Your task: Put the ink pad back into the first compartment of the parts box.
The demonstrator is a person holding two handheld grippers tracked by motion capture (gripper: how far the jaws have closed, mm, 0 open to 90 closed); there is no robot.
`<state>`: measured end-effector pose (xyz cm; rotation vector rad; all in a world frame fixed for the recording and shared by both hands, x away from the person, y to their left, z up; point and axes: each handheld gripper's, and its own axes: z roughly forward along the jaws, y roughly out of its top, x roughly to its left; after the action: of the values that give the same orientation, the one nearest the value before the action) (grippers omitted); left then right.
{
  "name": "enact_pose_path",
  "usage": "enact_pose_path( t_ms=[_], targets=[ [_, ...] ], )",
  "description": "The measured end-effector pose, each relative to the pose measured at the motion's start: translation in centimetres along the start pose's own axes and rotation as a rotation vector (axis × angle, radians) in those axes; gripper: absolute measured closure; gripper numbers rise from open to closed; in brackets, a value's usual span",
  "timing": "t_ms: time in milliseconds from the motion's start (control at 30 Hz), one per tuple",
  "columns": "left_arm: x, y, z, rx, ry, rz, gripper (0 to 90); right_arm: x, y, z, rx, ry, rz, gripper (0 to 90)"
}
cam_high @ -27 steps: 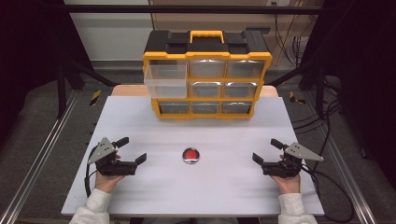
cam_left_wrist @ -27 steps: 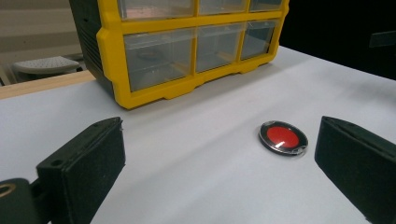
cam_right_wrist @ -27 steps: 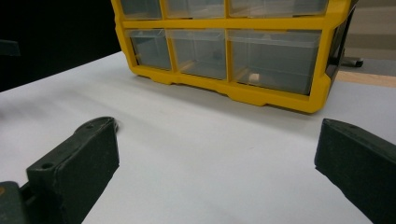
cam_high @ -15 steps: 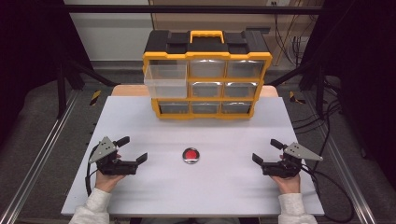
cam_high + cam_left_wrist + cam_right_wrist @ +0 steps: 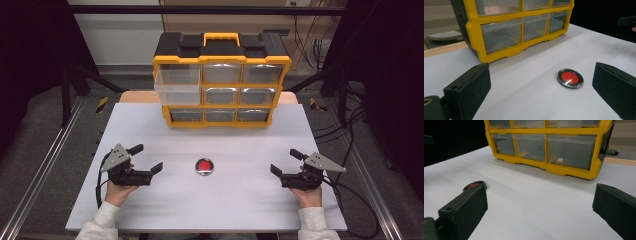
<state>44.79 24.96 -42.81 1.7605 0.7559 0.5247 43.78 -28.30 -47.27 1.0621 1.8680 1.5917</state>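
Observation:
A small round red disc with a shiny metal rim lies flat on the white table, midway between the two hands. My left gripper rests on the table to the disc's left, jaws wide open and empty. In the left gripper view the disc lies ahead, nearer the right jaw. My right gripper sits to the disc's right, also open and empty. In the right gripper view the disc peeks out behind the left jaw.
A yellow and black drawer cabinet with clear drawers stands at the table's far side. Its top-left drawer is pulled out toward me. Dark frame rails and cables surround the table.

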Motion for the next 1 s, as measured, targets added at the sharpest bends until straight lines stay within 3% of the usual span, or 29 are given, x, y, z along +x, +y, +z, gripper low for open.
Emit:
enact_pose_path(
  t_ms=[533,1000],
  targets=[
    [-1.4,1.2,1.8,0.050,-0.019,0.012,1.3,0.0,-0.1,0.1,0.005,0.006,-0.007,0.3],
    [-2.6,2.3,4.9,0.094,-0.049,0.021,1.3,0.1,-0.1,0.1,0.004,0.011,-0.005,0.2]
  ],
)
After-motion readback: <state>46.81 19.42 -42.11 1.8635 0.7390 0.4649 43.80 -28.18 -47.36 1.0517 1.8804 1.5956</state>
